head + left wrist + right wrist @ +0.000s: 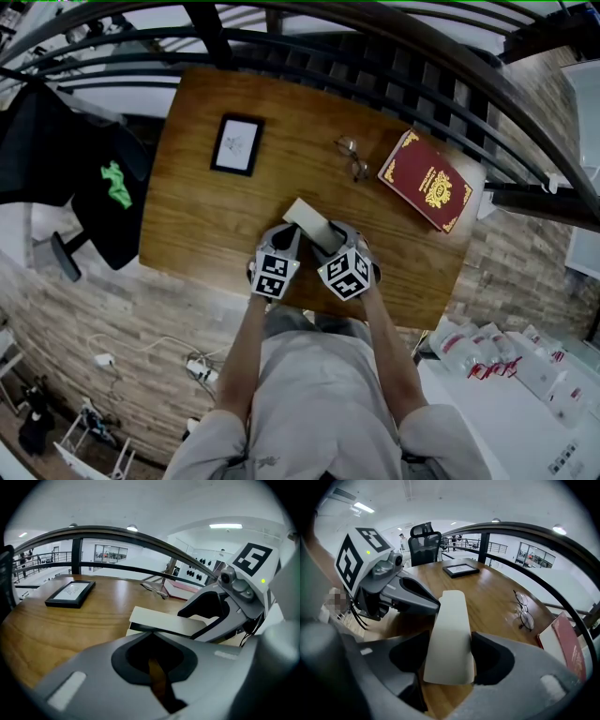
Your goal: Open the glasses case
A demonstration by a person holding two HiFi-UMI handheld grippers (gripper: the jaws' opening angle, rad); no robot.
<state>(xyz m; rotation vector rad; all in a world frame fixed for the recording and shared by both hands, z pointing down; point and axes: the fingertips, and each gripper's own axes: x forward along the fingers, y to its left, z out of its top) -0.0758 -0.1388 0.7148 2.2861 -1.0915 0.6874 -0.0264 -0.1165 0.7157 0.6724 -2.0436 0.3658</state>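
Glasses case (314,223), cream-white, smooth and oblong with rounded ends, sits on the wooden table (197,216) just below the middle of the head view, near the table's lower edge. It runs slantwise from upper left to lower right. In the left gripper view a dark line runs along its side between the pale top and a paler strip beneath. Whether that is a gap or only the seam cannot be told, and nothing of the inside shows.

The right gripper (336,239) has the case between its jaws. In the right gripper view the pale top fills the space between the two dark pads (490,656), which press on its long sides at the near end. The rest of the case reaches away towards the upper middle of that frame.

The left gripper (291,236) meets the case from the other side. Its jaws are drawn together, with only a thin slit of wood colour between them, and their tips touch the case's side at the dark line. Whether they pinch any edge cannot be told.

Glasses (353,157) lie on the bare wood in the upper middle of the head view, well apart from the case. A red book (429,181) lies to their right and a black picture frame (236,144) to the upper left.
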